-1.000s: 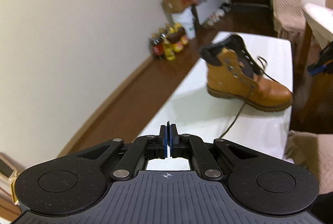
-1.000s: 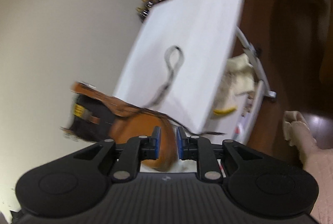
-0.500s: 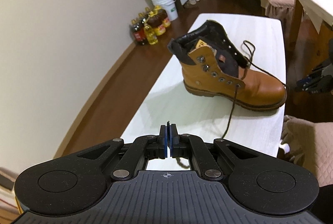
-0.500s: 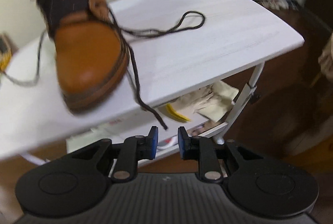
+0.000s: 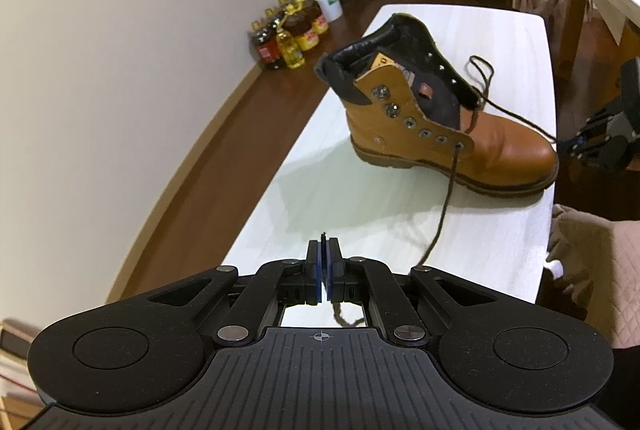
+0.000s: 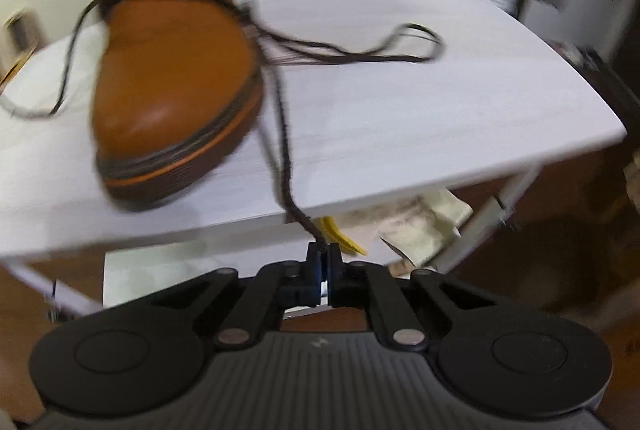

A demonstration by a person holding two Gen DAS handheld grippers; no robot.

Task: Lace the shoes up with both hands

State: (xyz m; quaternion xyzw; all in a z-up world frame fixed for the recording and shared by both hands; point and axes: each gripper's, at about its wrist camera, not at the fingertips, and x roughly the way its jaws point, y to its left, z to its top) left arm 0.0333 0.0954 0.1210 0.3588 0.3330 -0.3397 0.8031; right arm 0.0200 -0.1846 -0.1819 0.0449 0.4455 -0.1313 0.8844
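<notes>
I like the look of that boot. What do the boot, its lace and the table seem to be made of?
Boot: smooth tan leather by its soft sheen, dark padded collar, metal eyelets.
Lace: dark braided cord, matte.
Table: white top with faint wood-grain streaks, probably laminate; it reflects a little.

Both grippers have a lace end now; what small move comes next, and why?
Probably lift the right gripper, shut on the dark brown lace, toward the tan leather boot and its next empty eyelet. The lace is threaded only through the lowest eyelets, and the left gripper pinches the other end.
</notes>
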